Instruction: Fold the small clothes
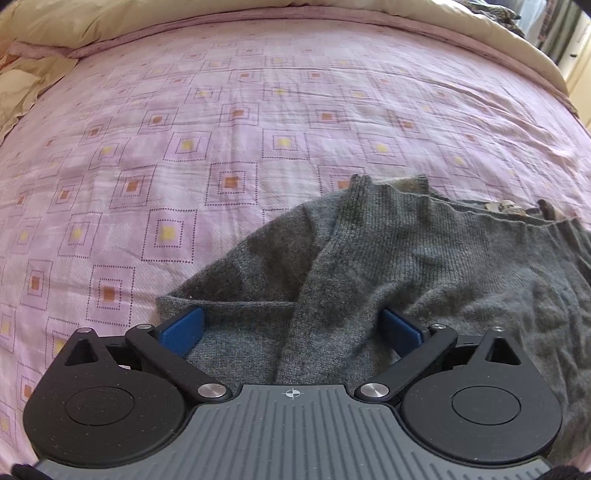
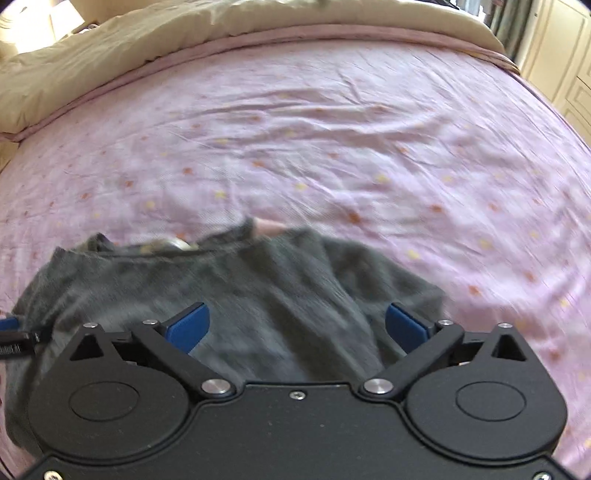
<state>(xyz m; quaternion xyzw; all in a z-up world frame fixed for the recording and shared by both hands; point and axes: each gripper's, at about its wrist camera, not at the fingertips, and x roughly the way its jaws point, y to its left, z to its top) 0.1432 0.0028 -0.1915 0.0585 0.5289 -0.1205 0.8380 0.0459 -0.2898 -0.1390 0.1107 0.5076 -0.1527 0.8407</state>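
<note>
Both hand-held grippers, left [image 1: 291, 328] and right [image 2: 297, 325], are held spread over the grey sweater [image 1: 406, 266] (nothing pinched), seemingly readied for a fold on the bed [image 1: 258, 110].

Both cameras sit just behind their own blue-padded fingers and look forward and down along them, low and close over a bed.

The left wrist view has the grey knitted sweater [image 1: 424, 266] between and ahead-right of its fingers, with the pink square-patterned bedspread [image 1: 229, 122] stretching beyond the fingertips to the beige duvet [image 1: 55, 22].

The right wrist view, blurred, has the same sweater [image 2: 258, 288] between and left of its fingers.

They share sweater, bedspread [image 2: 369, 129] and duvet [image 2: 110, 48].
</note>
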